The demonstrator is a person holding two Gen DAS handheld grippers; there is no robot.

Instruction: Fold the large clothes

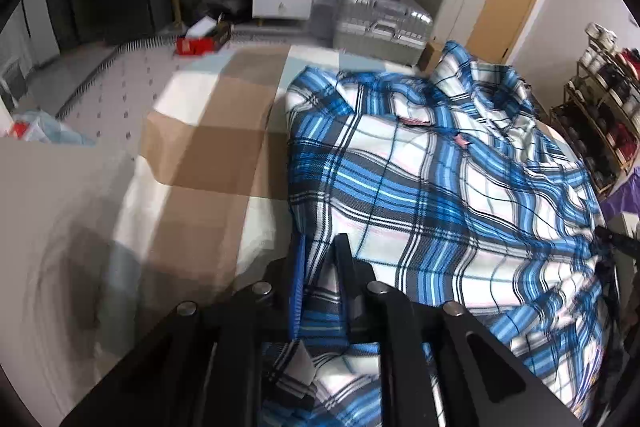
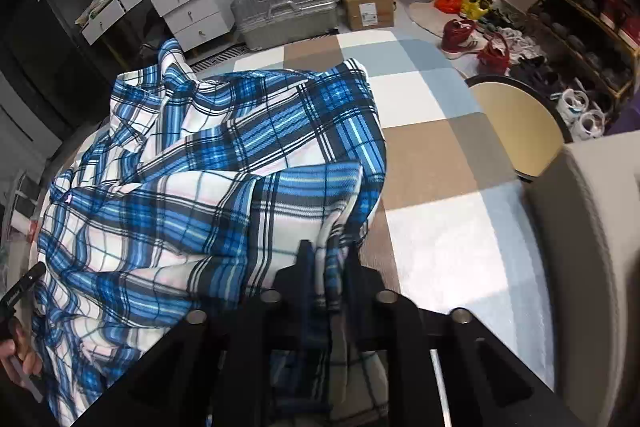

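On the checked bedspread (image 2: 432, 107), a blue-and-white plaid shirt (image 1: 420, 179) lies bunched and rumpled rather than flat, its collar end humped up towards the far side of the bed. I'd say the folding is at an early stage: one side panel looks turned over onto the body, but there are deep wrinkles, no tidy rectangle, and the squaring-up is all yet to do.

The left gripper (image 1: 320, 259) is pinching a near hem of the shirt, cloth pressed between its narrow fingers. The right gripper (image 2: 328, 259) is likewise nipped onto a fold of plaid at the shirt's other near corner, fabric visibly caught between its fingers. In the right wrist view, the person's hand (image 2: 16, 355) shows at the far left margin.

As for room, a broad bare stretch of bedspread lies to the right of the shirt in the right wrist view, and another to its left in the left wrist view, so there is space to spread or swing the cloth either way. A pale padded edge (image 2: 592, 227) rises at the side and a small round table (image 2: 516, 123) stands just off the bed's edge.
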